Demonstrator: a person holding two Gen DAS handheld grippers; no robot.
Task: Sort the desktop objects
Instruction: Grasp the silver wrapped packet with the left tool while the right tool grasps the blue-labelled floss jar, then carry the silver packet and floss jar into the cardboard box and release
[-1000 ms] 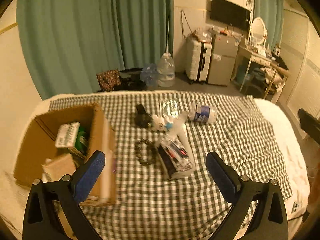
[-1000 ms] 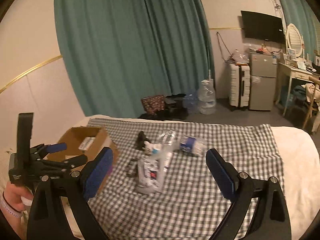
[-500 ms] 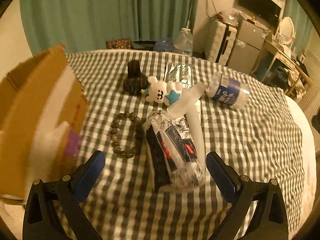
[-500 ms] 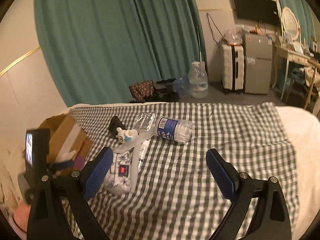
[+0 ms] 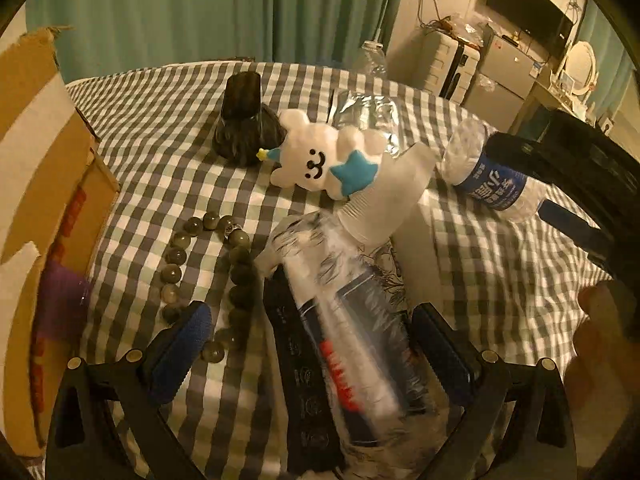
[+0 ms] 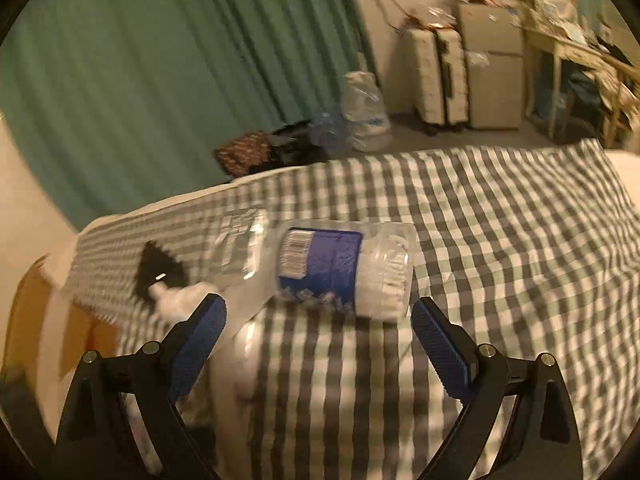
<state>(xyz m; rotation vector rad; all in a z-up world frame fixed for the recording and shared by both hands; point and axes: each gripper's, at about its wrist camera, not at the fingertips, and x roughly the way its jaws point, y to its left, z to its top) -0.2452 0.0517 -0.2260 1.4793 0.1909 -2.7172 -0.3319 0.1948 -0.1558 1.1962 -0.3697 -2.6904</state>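
On the checked cloth (image 5: 460,272) a clear plastic packet (image 5: 352,344) with a dark remote inside lies between the fingers of my open left gripper (image 5: 308,344). Beyond it lie a white tube (image 5: 388,196), a white plush toy (image 5: 324,160) with a blue star, a black pouch (image 5: 244,128) and a bead bracelet (image 5: 208,276). A crushed bottle (image 6: 344,268) with a blue label lies on its side just ahead of my open right gripper (image 6: 320,336). The same bottle (image 5: 488,176) shows at the right of the left wrist view, partly behind the right gripper.
A cardboard box (image 5: 36,216) stands at the left edge of the cloth. A flattened clear bottle (image 6: 240,248) lies behind the plush toy. A hand (image 5: 600,344) shows at the right. Beyond the bed are green curtains (image 6: 160,72), a suitcase (image 6: 436,80) and water jugs (image 6: 364,116).
Both grippers have dropped closer to the cloth. The left one now straddles the plastic packet, and the right one has closed in on the blue-label bottle. Both stay open.
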